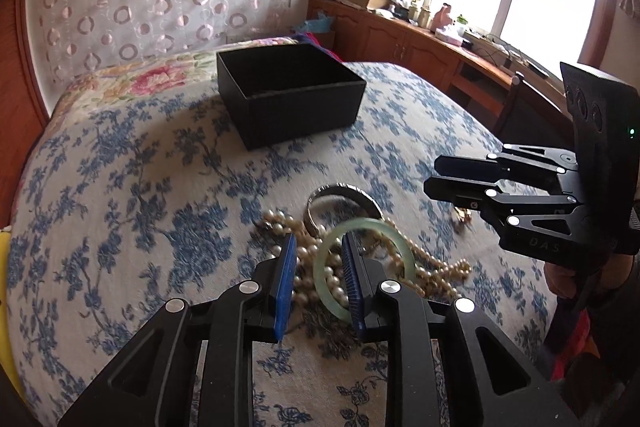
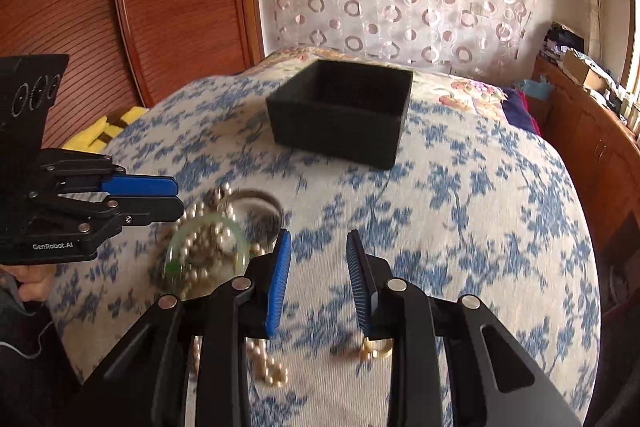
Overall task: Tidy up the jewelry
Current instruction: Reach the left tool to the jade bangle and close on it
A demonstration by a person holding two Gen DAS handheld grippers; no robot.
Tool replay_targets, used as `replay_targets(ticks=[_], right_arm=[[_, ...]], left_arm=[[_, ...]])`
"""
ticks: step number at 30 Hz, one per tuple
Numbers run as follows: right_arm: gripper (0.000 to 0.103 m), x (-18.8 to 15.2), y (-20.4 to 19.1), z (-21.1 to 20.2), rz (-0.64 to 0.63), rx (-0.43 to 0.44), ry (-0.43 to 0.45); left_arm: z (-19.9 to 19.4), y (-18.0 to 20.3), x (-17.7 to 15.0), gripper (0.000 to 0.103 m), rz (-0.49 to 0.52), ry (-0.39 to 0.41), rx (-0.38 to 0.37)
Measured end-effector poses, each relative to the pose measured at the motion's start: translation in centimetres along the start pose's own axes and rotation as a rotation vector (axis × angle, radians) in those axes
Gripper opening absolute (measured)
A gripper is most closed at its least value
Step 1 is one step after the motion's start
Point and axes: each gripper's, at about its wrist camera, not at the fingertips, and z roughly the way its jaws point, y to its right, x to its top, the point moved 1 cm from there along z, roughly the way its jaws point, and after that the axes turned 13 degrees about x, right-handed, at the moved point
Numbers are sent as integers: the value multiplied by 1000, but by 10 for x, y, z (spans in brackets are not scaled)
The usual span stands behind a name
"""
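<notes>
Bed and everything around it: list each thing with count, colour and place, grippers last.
Box: one, black, open, on the bedspread beyond the jewelry.
Jade bangle: one, pale green, on the pearls, around the left gripper's right finger.
Pearl necklace: one, cream, heaped near the bed edge.
Metal bangle: one, silver, behind the pearls.
Gold ring: one, under the right gripper.
Bedspread: one, blue floral.
Cabinet: one, wooden, cluttered, below the window.
Left gripper: open.
Right gripper: open.
</notes>
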Motion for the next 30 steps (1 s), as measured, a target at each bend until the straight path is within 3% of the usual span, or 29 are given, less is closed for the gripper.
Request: replay_targets(ticks=[14,18,23,30], right_arm=[[31,-7,4,-5,27,0,6],[31,-7,4,-5,27,0,7],[31,-8,4,-5,30,-1,3],[31,-11,6,-5,38,-7,1]], left_arm=[[23,9,4,20,41,-49,20],[25,12,6,19,57,-44,27],[23,16,5,7,88,-32,37],[4,11,7,7,49,27,24]])
